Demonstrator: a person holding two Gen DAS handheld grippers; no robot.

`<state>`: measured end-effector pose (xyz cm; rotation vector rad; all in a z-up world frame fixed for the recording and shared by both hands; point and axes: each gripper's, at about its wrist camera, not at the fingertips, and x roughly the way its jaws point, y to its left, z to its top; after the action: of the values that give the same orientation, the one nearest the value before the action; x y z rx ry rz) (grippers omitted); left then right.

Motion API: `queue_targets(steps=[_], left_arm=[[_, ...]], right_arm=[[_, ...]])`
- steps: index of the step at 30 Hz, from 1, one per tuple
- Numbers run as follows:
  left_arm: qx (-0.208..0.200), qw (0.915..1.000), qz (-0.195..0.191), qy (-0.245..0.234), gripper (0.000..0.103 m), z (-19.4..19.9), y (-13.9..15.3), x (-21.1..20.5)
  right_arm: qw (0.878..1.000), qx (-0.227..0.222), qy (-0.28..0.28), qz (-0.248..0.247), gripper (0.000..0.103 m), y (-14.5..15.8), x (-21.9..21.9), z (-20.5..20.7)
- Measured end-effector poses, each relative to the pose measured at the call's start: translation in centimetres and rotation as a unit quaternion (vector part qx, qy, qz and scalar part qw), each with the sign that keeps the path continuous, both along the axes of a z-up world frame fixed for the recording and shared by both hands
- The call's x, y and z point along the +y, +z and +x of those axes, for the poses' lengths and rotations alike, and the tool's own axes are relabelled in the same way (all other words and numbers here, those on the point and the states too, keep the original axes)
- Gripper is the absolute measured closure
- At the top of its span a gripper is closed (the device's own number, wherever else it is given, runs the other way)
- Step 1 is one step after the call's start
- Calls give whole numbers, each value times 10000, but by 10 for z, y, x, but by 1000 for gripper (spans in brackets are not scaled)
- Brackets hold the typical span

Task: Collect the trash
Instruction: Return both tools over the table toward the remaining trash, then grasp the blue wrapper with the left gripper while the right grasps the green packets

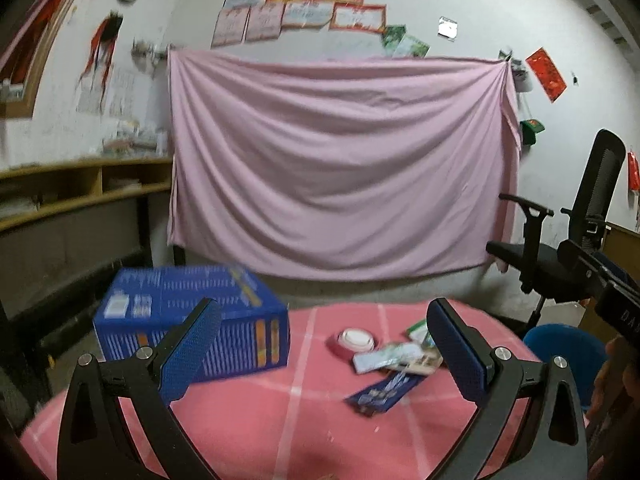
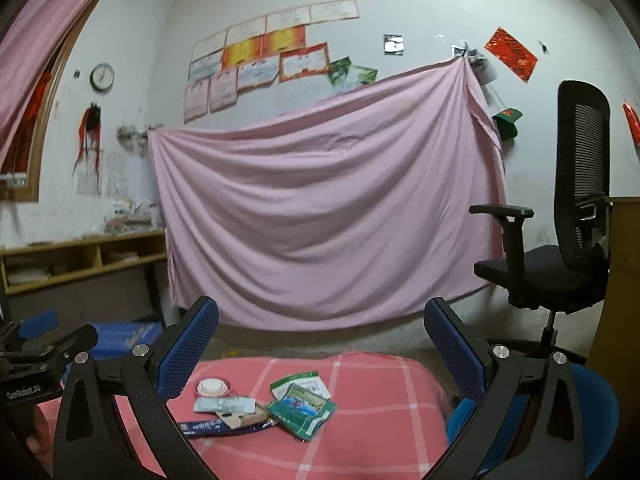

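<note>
Both the left gripper [image 1: 324, 344] and the right gripper [image 2: 320, 344] hover spread wide and empty above the pink checked tablecloth [image 2: 380, 408]. Flat crumpled wrappers [image 2: 300, 402] lie mid-table, right of the blue cardboard box [image 1: 192, 320]. Thin, overlapping packets could slide or lift together under a shallow pinch.

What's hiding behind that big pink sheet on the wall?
The pink sheet covers that part of the white wall, so anything behind it stays hidden. Only the certificates above its top edge show.
</note>
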<state>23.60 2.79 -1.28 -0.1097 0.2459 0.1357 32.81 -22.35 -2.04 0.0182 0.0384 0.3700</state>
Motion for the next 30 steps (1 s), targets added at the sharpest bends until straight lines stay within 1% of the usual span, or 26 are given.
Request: queue_targets(steps=[2, 5, 8, 11, 13, 15, 18, 20, 22, 23, 24, 25, 26, 28, 29, 30], left_arm=[[177, 9998, -73, -54, 2, 4, -7, 5], [502, 9978, -385, -193, 2, 11, -12, 14], [809, 9935, -715, -358, 2, 21, -15, 24], [1137, 9877, -903, -575, 2, 33, -18, 28], [1325, 9840, -949, -720, 2, 41, -18, 28], [1551, 9782, -1004, -948, 2, 50, -20, 26], [1741, 9721, -1027, -1193, 3, 61, -20, 22], [1819, 9693, -951, -1357, 3, 67, -19, 16], [1924, 9654, -861, -1536, 3, 72, -19, 12], [2000, 9621, -832, -1658, 4, 75, -20, 10], [2086, 9581, -811, -1785, 6, 78, -22, 8], [2212, 9524, -772, -1952, 10, 83, -24, 5], [2315, 9480, -719, -2062, 16, 89, -26, 2], [2534, 9400, -596, -2207, 23, 100, -30, -2], [2621, 9370, -560, -2242, 28, 105, -32, -4], [2727, 9328, -546, -2293, 31, 110, -34, -6]], right_arm=[[9998, 74, -20, -160, 0, -4, 7, 4], [9990, 256, -51, -350, 0, -11, 14, 11], [9968, 626, -49, -485, 0, -19, 20, 22], [9920, 1069, -87, -665, 0, -28, 25, 36], [9888, 1273, -104, -766, 0, -33, 28, 43], [9843, 1514, -120, -903, 0, -38, 32, 51], [9766, 1856, -117, -1081, 0, -46, 38, 63], [9706, 2122, -49, -1135, 0, -51, 42, 73], [9647, 2373, 1, -1142, 4, -56, 43, 82], [9603, 2553, 50, -1127, 6, -60, 43, 88], [9568, 2686, 83, -1107, 10, -63, 43, 93], [9523, 2846, 110, -1095, 14, -66, 42, 98], [9493, 2946, 134, -1085, 16, -68, 42, 101], [9436, 3140, 174, -1038, 18, -73, 40, 106], [9414, 3210, 185, -1023, 18, -74, 39, 108], [9404, 3238, 223, -1015, 20, -75, 39, 109]])
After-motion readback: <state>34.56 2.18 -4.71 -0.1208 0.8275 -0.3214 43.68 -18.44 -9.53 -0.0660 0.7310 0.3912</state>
